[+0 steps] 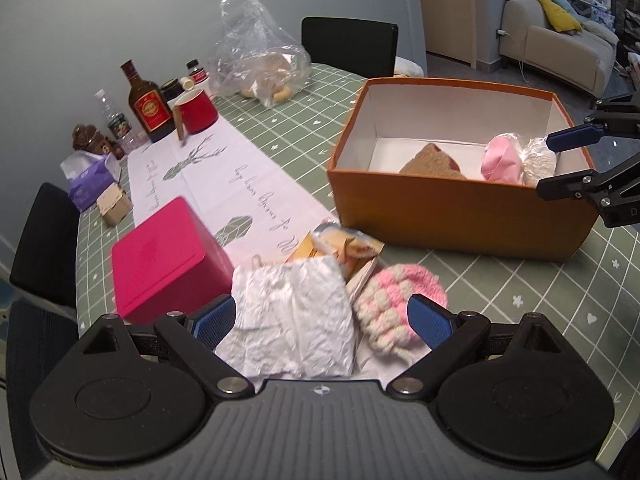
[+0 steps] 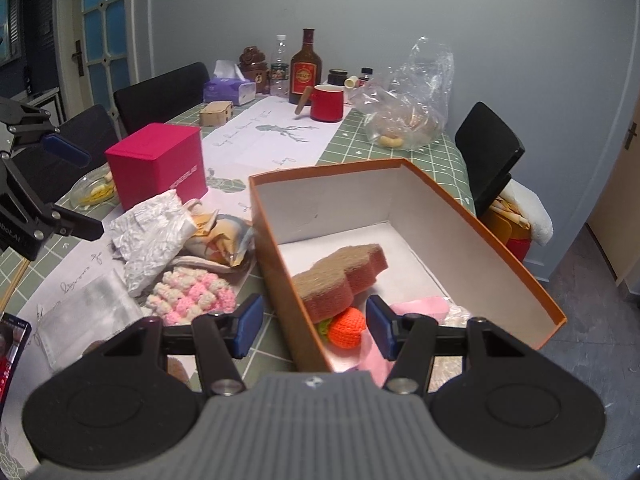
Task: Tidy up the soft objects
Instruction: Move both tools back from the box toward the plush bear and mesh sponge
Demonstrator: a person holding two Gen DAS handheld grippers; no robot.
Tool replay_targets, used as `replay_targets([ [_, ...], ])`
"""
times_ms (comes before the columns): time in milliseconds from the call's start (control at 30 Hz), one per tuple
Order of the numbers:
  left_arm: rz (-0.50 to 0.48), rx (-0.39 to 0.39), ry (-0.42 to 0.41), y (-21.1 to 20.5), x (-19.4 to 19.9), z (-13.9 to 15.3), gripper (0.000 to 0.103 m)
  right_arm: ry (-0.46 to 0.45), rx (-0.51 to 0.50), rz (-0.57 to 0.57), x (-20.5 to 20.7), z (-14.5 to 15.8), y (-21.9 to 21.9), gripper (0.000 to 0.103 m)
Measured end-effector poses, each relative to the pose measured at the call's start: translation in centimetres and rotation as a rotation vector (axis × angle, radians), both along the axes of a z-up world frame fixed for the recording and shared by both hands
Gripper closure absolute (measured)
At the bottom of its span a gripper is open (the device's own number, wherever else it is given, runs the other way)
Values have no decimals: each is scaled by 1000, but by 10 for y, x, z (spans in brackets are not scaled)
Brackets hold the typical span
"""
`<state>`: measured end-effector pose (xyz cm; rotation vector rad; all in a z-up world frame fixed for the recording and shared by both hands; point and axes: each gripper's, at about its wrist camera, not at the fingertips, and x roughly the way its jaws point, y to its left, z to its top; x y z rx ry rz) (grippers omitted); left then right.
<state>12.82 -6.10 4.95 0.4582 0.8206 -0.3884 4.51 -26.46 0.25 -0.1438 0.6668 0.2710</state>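
An orange cardboard box (image 1: 452, 212) (image 2: 480, 240) stands open on the green checked table. Inside lie a tan sponge (image 2: 344, 276) (image 1: 430, 162), an orange crochet ball (image 2: 347, 326), a pink soft item (image 1: 502, 158) (image 2: 420, 308) and a white bagged item (image 1: 540, 160). My left gripper (image 1: 322, 320) is open above a crumpled white sheet (image 1: 292, 320) (image 2: 154, 232) and a pink-and-white crochet piece (image 1: 394, 304) (image 2: 192, 296). My right gripper (image 2: 314, 326) is open and straddles the box's near wall; it shows in the left wrist view (image 1: 560, 160).
A magenta box (image 1: 168, 256) (image 2: 158, 164) stands left of the pile. Snack packets (image 1: 344, 246) lie beside the sheet. Bottles, a red mug (image 1: 196, 112) (image 2: 327, 102), a tissue pack (image 1: 92, 176) and a clear plastic bag (image 1: 260, 56) stand at the far end. Black chairs surround the table.
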Motion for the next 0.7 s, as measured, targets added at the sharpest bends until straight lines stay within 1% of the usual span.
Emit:
replay_targets([
  [100,20,-34,10,13,-6,-9,0,3,-20,25,-2,-3,12,45],
  [167,15,-41,18,18,-13,-17,0,8,-36,45,-3,-6,19,45],
  [300,-12,-57,35,22,-24,-32,0,20,-67,73,-5,-13,29,45],
  [433,-41,-111,56,23,-34,-45,0,33,-82,81,-4,-19,35,45],
  [700,-120,-147,98,15,-48,-71,0,63,-113,94,-1,-31,42,45],
])
